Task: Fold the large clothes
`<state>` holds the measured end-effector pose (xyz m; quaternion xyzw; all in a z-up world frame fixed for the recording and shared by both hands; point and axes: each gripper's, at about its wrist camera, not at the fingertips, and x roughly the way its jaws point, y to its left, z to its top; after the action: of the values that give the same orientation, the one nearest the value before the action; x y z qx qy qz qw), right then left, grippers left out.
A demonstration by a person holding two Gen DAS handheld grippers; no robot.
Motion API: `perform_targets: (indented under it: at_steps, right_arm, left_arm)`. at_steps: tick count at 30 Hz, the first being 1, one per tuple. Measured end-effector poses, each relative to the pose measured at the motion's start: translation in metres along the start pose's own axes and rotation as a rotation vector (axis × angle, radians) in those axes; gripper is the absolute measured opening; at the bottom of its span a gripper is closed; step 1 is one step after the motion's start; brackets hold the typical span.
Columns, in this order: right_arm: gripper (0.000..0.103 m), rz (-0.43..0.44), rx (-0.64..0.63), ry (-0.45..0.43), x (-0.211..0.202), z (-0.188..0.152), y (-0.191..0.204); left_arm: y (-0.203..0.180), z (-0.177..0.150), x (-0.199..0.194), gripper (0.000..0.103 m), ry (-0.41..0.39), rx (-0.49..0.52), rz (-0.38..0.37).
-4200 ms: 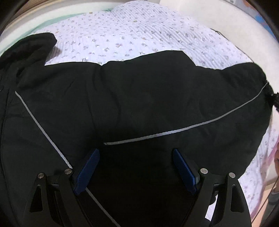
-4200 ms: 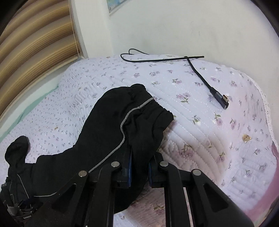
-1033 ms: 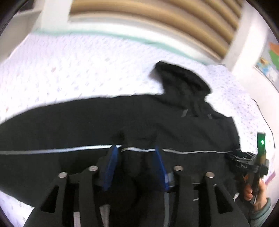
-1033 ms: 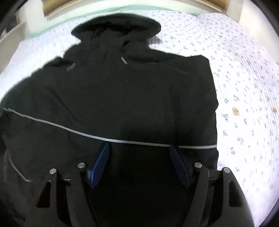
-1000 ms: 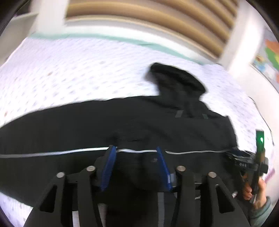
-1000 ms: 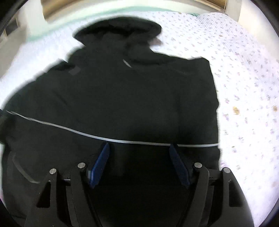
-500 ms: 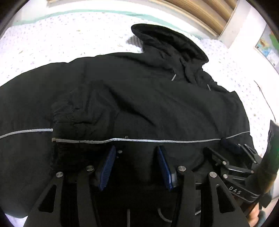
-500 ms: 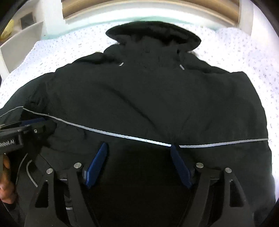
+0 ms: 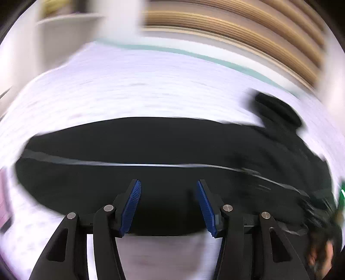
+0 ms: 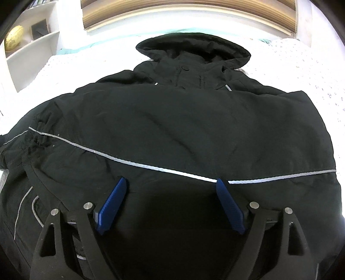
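A black hooded jacket [image 10: 172, 120] lies flat on the bed, hood [image 10: 194, 49] at the far end. One sleeve is folded across the chest, and its gathered cuff [image 10: 36, 142] rests at the left. My right gripper [image 10: 172, 181] hovers over the lower body by the reflective stripe [image 10: 151, 165]. Its jaws are opening and nothing is gripped. The left wrist view is blurred. There my left gripper [image 9: 168, 183] stands over the jacket's outspread left sleeve [image 9: 107, 155]. Its jaws are opening too, with only fabric below and none pinched.
A floral quilted bedspread [image 9: 129, 86] covers the bed around the jacket. A white shelf [image 10: 28, 49] with a yellow round object [image 10: 14, 37] stands at the far left. Wooden blinds [image 10: 189, 10] run along the back. A hand [image 9: 319, 256] shows blurred at lower right.
My left gripper swung left, from the folded cuff at mid-jacket out over the spread sleeve. It left the right wrist view. Both grippers' jaws stand wider than before.
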<state>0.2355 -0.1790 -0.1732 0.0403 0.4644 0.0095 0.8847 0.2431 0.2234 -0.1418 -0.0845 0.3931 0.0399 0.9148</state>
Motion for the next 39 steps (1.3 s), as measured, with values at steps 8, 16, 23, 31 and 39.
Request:
perform_targets:
  at_steps: [8,16,23,31,39]
  right_arm:
    - [0.089,-0.003,-0.004,-0.002,0.000,0.001,0.002]
    - [0.090,-0.004,-0.004,-0.003,-0.001,0.001,0.002]
    - [0.091,-0.002,-0.006,-0.004,0.000,0.001,0.003]
    - [0.095,0.009,-0.010,-0.008,0.001,0.001,0.004]
    - [0.096,0.010,-0.011,-0.009,0.000,0.001,0.004]
  left_arm:
    - [0.201,-0.023,-0.021,0.055,-0.125,-0.616,0.184]
    - [0.255,-0.033,0.015,0.059,-0.125,-0.796,-0.068]
    - [0.252,-0.026,0.029,0.021,-0.156,-0.766,-0.052]
    - [0.179,0.008,-0.026,0.016,-0.312,-0.477,-0.123]
    - [0.014,0.041,-0.063,0.016,-0.308,-0.079,-0.275]
